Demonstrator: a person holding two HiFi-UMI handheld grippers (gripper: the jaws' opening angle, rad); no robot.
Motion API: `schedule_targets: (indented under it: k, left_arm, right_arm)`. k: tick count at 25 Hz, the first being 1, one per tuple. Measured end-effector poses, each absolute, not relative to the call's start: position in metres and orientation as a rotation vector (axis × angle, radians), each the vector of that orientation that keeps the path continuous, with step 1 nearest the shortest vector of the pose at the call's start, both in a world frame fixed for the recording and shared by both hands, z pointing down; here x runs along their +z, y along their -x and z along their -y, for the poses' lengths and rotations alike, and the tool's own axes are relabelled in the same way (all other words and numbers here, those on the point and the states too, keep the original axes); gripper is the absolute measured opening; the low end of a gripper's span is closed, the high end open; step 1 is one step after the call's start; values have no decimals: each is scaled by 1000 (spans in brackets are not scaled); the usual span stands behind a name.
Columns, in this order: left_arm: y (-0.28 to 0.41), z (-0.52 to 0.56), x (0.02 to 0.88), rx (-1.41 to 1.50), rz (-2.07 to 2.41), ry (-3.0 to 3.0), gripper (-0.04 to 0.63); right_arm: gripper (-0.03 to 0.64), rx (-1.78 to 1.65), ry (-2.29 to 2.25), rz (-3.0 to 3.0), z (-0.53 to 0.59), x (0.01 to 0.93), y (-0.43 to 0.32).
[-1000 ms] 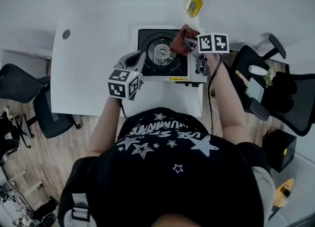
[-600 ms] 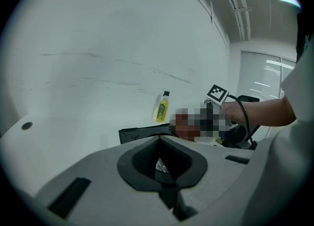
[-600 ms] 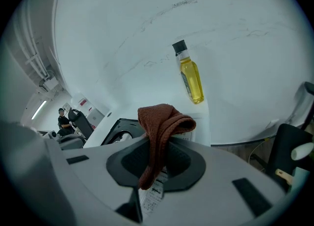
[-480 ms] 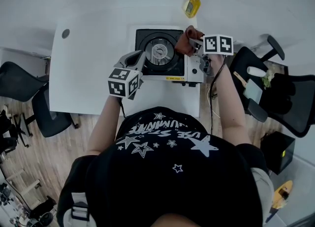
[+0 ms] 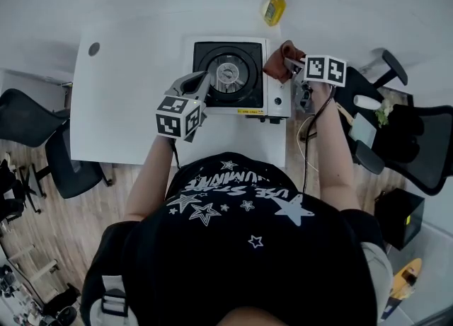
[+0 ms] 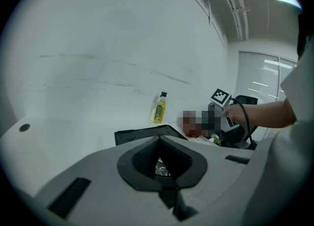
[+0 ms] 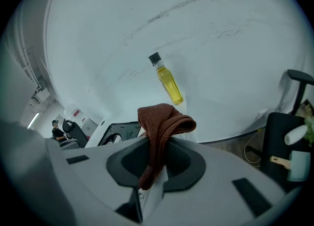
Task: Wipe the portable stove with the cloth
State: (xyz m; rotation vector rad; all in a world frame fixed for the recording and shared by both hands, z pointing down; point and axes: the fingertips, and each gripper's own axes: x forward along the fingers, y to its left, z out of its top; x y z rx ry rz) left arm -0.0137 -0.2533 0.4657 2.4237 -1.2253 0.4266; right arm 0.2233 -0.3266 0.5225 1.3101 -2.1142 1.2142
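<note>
right gripper: jaws clamped on brown cloth, at stove right edge | left gripper: jaws together, empty, over stove's left side | yellow bottle: behind stove

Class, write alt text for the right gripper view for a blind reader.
The right gripper is shut on a folded rust-brown cloth. Beyond it, a yellow black-capped bottle stands on the white table, the black portable stove at left.
</note>
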Motion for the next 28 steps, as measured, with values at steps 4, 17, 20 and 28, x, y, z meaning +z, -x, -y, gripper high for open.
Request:
schedule_targets:
  k: [4,17,20,28]
  left_arm:
    - [15,252,466,424,1224,-2422,8]
    - [45,249,450,344,1321,-2408,8]
    - [58,249,449,326,1353,-2385,8]
    - [86,246,448,305,1406,-2347,8]
  right_arm:
    - [64,1231,-1350,2098,323,522,-233]
    - [64,1151,-1266,2283,321,462,-180]
    - [64,1130,-1185,2349,320,448,-147]
    - [64,1111,-973,2448,311,436,-61]
